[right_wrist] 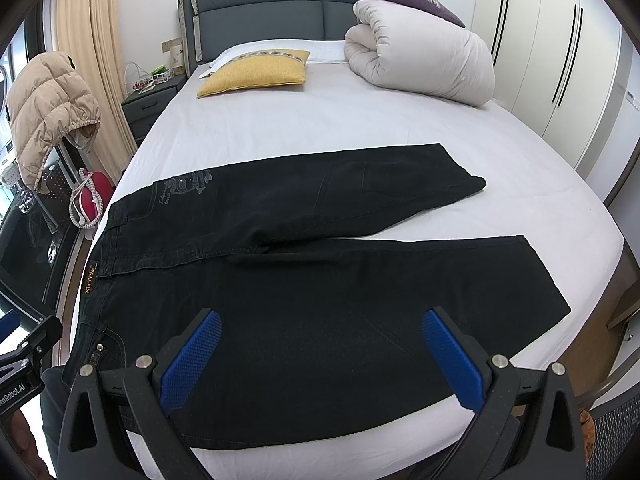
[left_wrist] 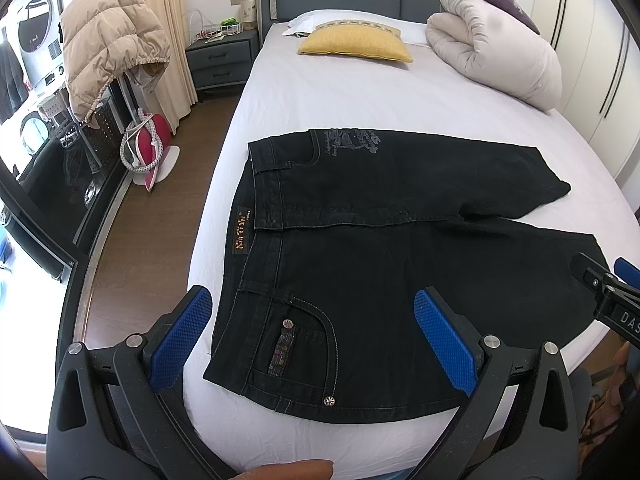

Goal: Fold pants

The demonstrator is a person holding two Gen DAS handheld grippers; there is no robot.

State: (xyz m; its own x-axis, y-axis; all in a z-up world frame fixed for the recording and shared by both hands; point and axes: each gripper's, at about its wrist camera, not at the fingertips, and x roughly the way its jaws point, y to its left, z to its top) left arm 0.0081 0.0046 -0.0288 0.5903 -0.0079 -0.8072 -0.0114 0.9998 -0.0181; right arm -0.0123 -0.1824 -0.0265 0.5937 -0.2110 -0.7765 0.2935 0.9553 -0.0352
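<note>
Black jeans [left_wrist: 380,264] lie flat across the white bed [left_wrist: 320,96], waistband to the left and both legs spread to the right. My left gripper [left_wrist: 312,312] hovers open above the near hip pocket, blue pads wide apart. In the right wrist view the jeans [right_wrist: 320,280] fill the near half of the bed [right_wrist: 320,120]. My right gripper [right_wrist: 320,336] hangs open over the near leg's thigh, nothing between its fingers. The right gripper's body [left_wrist: 608,296] shows at the right edge of the left view; the left gripper's body [right_wrist: 28,352] shows at the left edge of the right view.
A yellow pillow [right_wrist: 256,72] and a rolled white duvet [right_wrist: 420,56] lie near the grey headboard [right_wrist: 272,8]. A nightstand [left_wrist: 220,60], a beige puffer jacket [left_wrist: 108,40] on a rack and a red iron [left_wrist: 148,144] stand left of the bed. Wardrobe doors [right_wrist: 560,48] line the right.
</note>
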